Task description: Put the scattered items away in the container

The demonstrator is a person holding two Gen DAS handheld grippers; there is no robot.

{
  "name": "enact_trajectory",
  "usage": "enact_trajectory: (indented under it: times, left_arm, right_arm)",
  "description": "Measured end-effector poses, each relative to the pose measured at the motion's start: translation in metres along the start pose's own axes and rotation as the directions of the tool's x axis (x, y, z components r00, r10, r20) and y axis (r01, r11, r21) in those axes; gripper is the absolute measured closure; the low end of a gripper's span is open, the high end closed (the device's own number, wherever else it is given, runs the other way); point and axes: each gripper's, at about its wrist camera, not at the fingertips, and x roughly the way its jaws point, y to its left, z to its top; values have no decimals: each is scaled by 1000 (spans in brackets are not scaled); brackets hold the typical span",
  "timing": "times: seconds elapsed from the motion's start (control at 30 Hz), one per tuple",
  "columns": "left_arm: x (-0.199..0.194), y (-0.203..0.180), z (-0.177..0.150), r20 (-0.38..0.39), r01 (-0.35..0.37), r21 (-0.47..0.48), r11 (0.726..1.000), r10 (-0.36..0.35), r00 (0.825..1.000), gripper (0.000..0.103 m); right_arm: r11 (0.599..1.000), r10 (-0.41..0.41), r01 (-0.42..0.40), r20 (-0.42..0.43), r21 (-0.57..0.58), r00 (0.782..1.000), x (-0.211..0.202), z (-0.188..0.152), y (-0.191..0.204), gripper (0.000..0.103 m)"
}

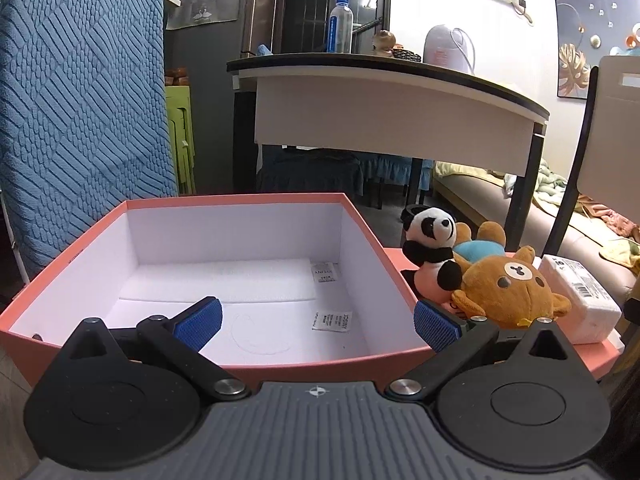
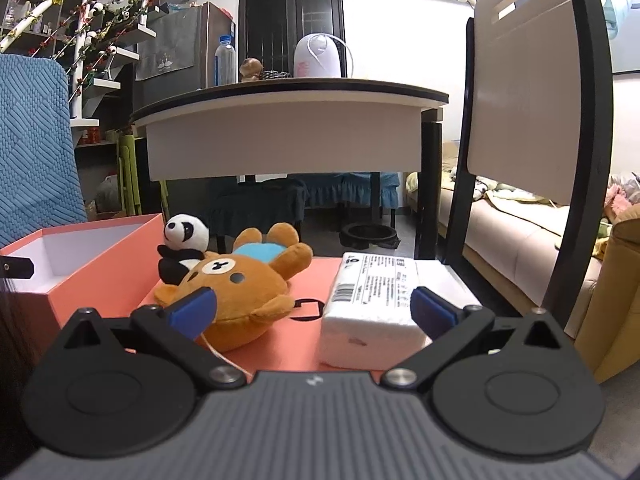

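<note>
An open salmon-pink cardboard box with a white lining (image 1: 256, 240) is being shown at the left, holding only white foam padding and two small paper packets (image 1: 330, 320). Beside it, on a salmon-pink lid (image 2: 280, 344), three items are lying outside the box: a white wrapped tissue pack (image 2: 372, 304), its long axis running away from the camera; a brown plush bear (image 2: 240, 292); and a small black-and-white plush panda (image 2: 182, 248). The right gripper (image 2: 312, 308) is being held wide open and empty, bear and pack lying just ahead of its fingers. The left gripper (image 1: 318, 320), likewise spread and empty, is being held over the box.
</note>
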Motion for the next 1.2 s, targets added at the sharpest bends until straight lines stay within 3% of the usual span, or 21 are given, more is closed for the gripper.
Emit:
enact_trajectory:
  times: [1.2]
  left_arm:
    - [0, 12, 2, 33, -15, -30, 999, 16, 999, 0]
  right_arm:
    - [1000, -11, 11, -17, 21, 1000, 6, 0, -7, 0]
